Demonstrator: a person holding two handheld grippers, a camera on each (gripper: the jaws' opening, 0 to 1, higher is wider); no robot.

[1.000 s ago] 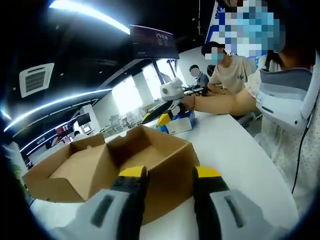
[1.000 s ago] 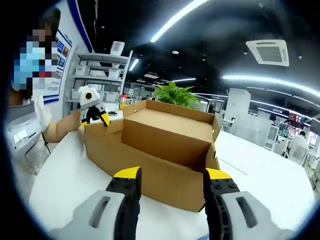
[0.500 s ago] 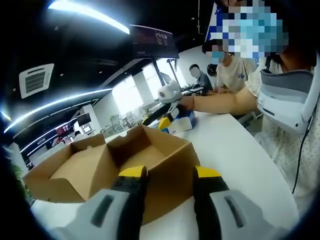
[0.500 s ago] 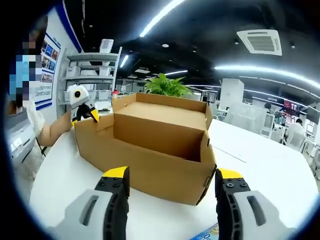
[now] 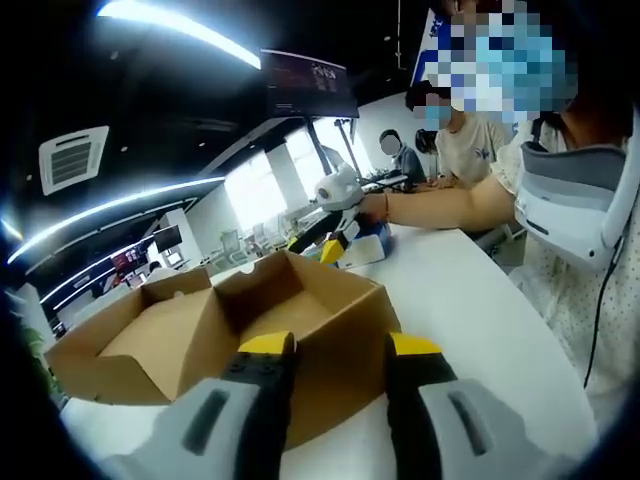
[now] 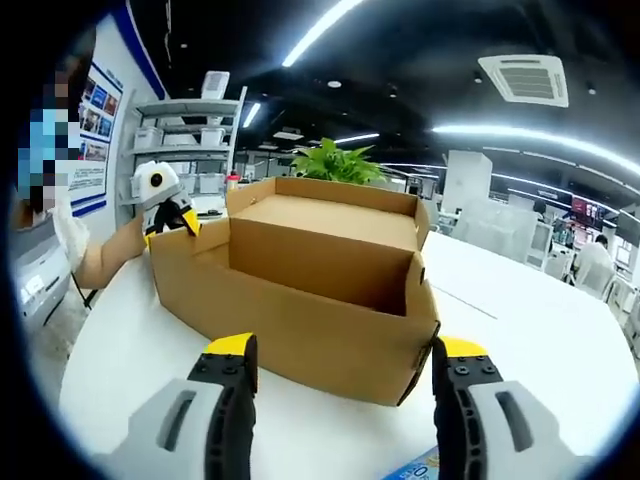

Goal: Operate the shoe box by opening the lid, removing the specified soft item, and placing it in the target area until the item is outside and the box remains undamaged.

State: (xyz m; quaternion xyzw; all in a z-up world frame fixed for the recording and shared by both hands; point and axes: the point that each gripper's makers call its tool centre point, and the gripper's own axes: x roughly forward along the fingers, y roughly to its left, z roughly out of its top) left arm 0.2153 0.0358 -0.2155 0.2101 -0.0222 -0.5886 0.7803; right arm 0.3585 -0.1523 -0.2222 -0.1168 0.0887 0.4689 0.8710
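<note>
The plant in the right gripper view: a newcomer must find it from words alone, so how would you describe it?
Start at the white table and the open cardboard box on it. Just above the box's far rim rises a leafy green plant. It is the one bright green thing among grey shelves and white furniture.

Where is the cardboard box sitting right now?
The open cardboard box sits on the white table, just ahead of the right gripper in the right gripper view. In the left gripper view it lies left of centre, beyond the left gripper.

Bright ceiling strips, fisheye-warped edges
</note>
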